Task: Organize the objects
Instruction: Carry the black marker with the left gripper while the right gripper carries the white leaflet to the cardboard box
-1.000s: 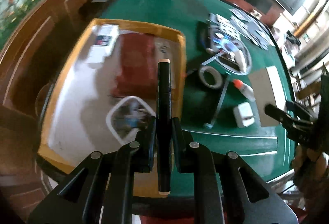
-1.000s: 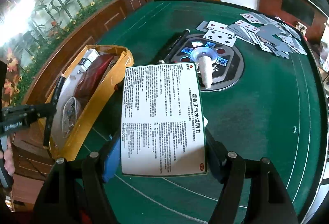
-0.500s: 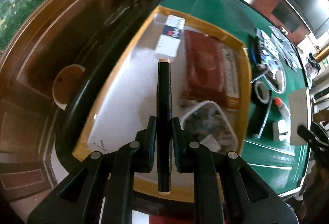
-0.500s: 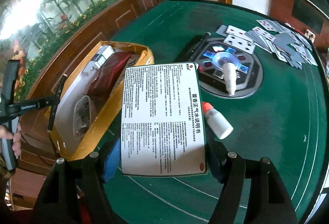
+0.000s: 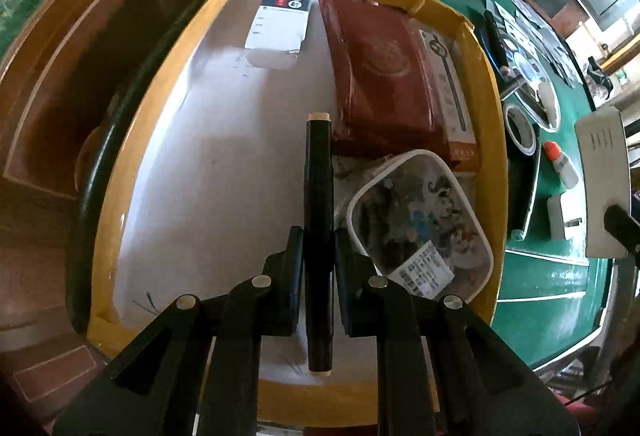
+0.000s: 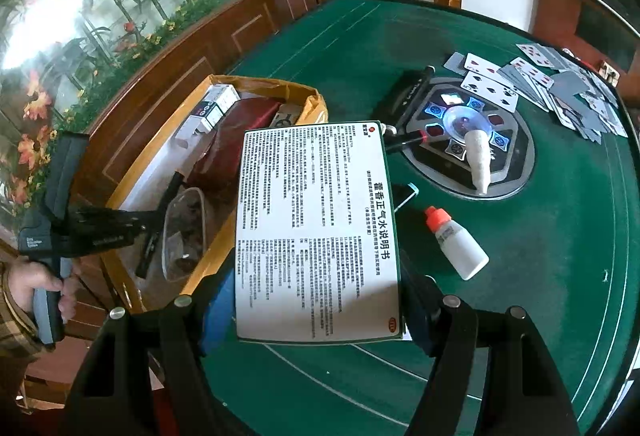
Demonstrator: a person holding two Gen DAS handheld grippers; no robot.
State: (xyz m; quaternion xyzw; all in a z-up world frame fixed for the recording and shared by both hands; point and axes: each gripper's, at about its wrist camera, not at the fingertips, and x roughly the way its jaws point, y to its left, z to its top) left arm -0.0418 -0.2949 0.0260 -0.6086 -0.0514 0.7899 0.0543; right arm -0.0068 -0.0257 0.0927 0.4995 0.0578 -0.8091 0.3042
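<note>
My left gripper [image 5: 318,248] is shut on a black pen [image 5: 318,175] with tan ends, held upright over the white floor of a yellow cardboard box [image 5: 168,75]. In the box lie a white and black carton [image 5: 284,11], a dark red case [image 5: 380,67] and a clear plastic tub [image 5: 420,220]. My right gripper [image 6: 316,300] grips a flat white medicine box [image 6: 316,228] printed with text, above the green table just right of the cardboard box [image 6: 208,260]. The right wrist view shows the left gripper [image 6: 154,226] with the pen low inside the box.
On the green felt table [image 6: 540,296] lie a white dropper bottle [image 6: 456,244] with an orange cap, a tape roll [image 5: 520,127], a white charger [image 5: 560,215], scattered playing cards [image 6: 560,83] and a round centre console [image 6: 464,131]. Wooden panelling borders the left side.
My left gripper has sunk toward the cardboard box with the pen, and the box now fills its view. My right gripper has drifted sideways with the medicine box, bringing the dropper bottle into view.
</note>
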